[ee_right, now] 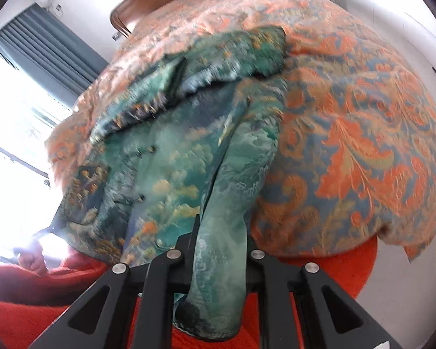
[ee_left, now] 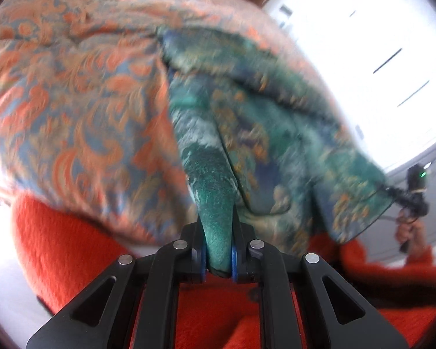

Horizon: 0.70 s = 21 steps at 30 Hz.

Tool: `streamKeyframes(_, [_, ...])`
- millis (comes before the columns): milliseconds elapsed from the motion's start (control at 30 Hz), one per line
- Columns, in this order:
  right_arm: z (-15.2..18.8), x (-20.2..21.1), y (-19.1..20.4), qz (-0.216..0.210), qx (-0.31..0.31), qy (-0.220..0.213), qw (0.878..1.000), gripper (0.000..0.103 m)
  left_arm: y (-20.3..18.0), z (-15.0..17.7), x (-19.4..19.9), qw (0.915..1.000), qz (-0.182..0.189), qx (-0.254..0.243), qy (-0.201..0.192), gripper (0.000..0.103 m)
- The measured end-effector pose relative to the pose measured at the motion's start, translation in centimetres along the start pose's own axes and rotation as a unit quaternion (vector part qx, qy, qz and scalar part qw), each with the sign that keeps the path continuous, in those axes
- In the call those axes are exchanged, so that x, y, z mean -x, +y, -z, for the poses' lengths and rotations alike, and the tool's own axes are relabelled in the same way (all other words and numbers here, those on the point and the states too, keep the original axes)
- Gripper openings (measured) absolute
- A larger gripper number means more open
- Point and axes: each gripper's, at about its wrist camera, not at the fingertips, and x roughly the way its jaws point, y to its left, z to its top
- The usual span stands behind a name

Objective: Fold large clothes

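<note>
Green patterned shirt [ee_left: 247,122] stretches ahead of us across the bed [ee_left: 72,72], its near edge clamped in both our left gripper [ee_left: 219,258] and right gripper [ee_right: 218,261] fingers.

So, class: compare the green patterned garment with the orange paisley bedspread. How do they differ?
The green patterned garment is teal with cloud-like motifs; the orange paisley bedspread has orange swirls on blue. The garment is bunched, pinched by both tools; the bedspread lies spread beneath it. Both are patterned fabric.
</note>
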Motion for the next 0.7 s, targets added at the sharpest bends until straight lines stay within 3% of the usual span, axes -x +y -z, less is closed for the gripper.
streamKeyframes(233, [-7.0,1.9,2.8,-0.039,0.035,-0.059,0.997,0.014,-1.9,-6.6,3.3,0.9957,0.063,0.004,-0.068,0.010])
streamKeyframes(433, [-15.1,1.7,2.7,-0.058,-0.003,-0.102,0.993,0.014,-1.4,-15.0,1.5,0.9940,0.049,0.020,-0.096,0.010])
streamKeyframes(533, [-19.5,-0.6,0.6,-0.071,-0.061,-0.105,0.990,0.014,-0.7,-19.2,-1.0,0.9938,0.038,0.041,-0.096,0.010])
streamKeyframes(700, [-25.0,-5.7,-2.1,-0.053,-0.116,-0.097,0.987,0.014,0.9,-24.1,-6.7,0.9943,-0.002,0.073,-0.078,0.010])
